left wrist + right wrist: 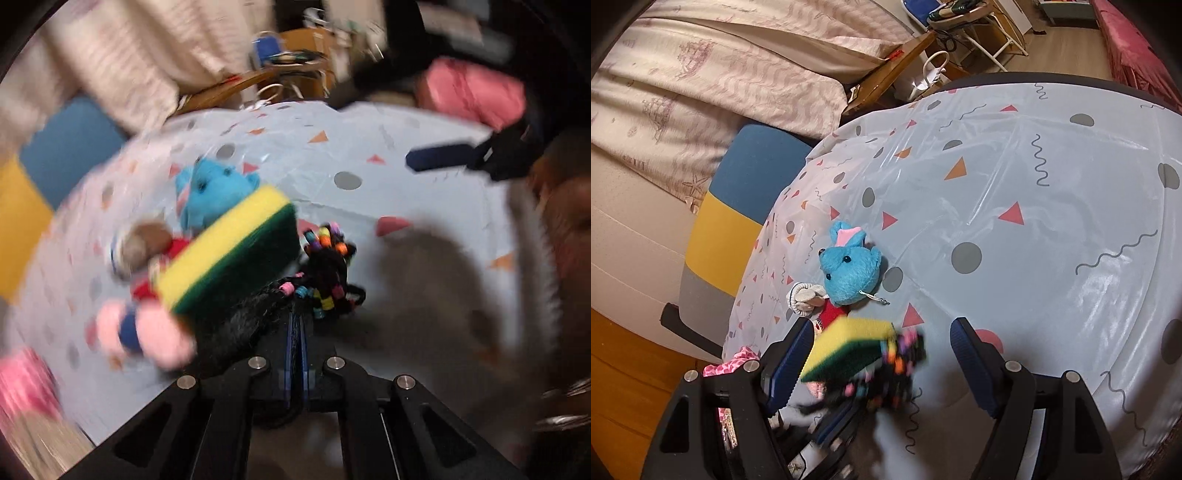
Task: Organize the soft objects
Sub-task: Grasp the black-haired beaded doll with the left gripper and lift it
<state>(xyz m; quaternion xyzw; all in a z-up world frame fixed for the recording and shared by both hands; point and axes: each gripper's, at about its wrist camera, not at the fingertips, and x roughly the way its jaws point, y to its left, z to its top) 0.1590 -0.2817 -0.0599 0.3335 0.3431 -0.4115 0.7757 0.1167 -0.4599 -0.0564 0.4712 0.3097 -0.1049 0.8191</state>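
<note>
Only right wrist view shows right gripper [882,369] agape, empty.

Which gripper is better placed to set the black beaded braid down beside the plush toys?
Left gripper: it is already shut on the black beaded braid. The right gripper is open and empty.

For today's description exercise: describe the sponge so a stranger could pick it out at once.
Start at the patterned tablecloth and find the blue plush toy near its left edge. Just below sits the sponge, the only flat block there: yellow foam on a dark green layer.
</note>
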